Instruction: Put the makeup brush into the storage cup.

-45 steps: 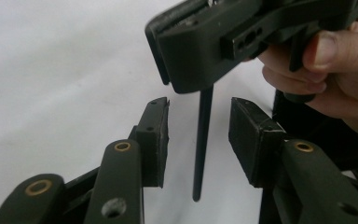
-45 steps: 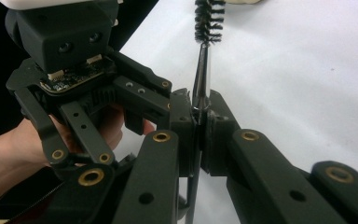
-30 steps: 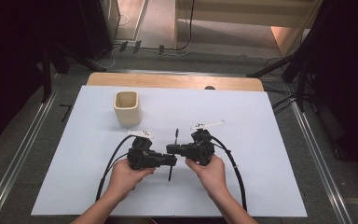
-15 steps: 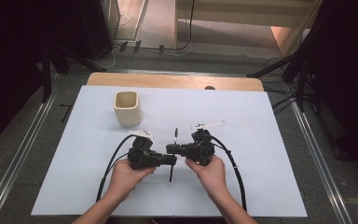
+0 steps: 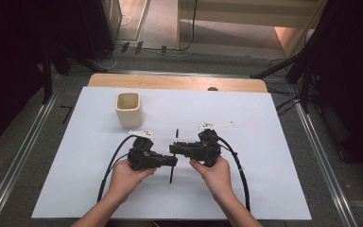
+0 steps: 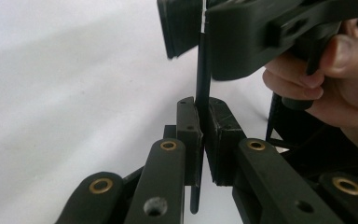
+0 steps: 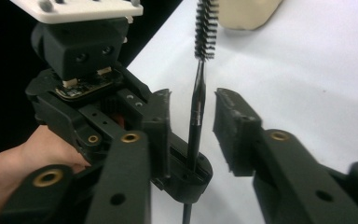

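A thin black bottle brush [image 5: 171, 174] stands across the gap between my two grippers, over the middle of the white table. In the left gripper view my left gripper [image 6: 201, 135] is shut on the brush's wire stem [image 6: 203, 79]. It shows in the high view as the left gripper [image 5: 173, 161], pointing right. My right gripper [image 5: 174, 148] faces it from the right. In the right gripper view the right gripper [image 7: 193, 116] is open, its jaws on either side of the stem [image 7: 196, 107] and apart from it. The bristle head [image 7: 206, 28] sticks out beyond the jaws.
A cream square cup [image 5: 129, 109] stands upright at the back left of the white sheet [image 5: 264, 142], and its base shows as the cup [image 7: 251, 11] in the right gripper view. A wooden edge [image 5: 170, 81] runs along the far side. Cables trail from both grippers toward the person.
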`<state>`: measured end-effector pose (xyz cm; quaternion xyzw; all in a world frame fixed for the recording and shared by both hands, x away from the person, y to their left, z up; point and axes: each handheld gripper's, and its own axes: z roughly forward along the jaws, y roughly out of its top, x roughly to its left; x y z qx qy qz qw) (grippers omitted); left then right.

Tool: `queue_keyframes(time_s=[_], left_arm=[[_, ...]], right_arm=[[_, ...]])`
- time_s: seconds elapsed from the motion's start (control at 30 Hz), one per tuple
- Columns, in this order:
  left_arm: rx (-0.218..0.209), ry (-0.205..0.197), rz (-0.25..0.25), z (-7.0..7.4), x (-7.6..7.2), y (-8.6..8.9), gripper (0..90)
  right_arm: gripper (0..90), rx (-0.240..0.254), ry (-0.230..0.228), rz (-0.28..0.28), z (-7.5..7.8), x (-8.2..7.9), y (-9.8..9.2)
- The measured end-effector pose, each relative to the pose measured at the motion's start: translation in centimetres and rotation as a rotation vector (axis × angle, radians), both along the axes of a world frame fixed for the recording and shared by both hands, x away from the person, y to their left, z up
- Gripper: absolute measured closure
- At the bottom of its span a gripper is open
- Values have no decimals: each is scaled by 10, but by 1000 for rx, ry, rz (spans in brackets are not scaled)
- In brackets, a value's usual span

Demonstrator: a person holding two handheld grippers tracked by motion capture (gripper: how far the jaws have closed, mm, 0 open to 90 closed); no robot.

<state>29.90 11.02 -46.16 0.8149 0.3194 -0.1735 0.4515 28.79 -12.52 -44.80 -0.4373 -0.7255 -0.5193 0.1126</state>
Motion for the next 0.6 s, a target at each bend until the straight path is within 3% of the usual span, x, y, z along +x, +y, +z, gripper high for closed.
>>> queue_keyframes(time_s=[0.17,0.6], left_arm=[[11,6,5,0,2,2,851],[23,17,13,3,7,10,850]], right_arm=[[588,-9,-31,-6,2,-1,-3],[524,-4,-40,0,5,-3,-8]])
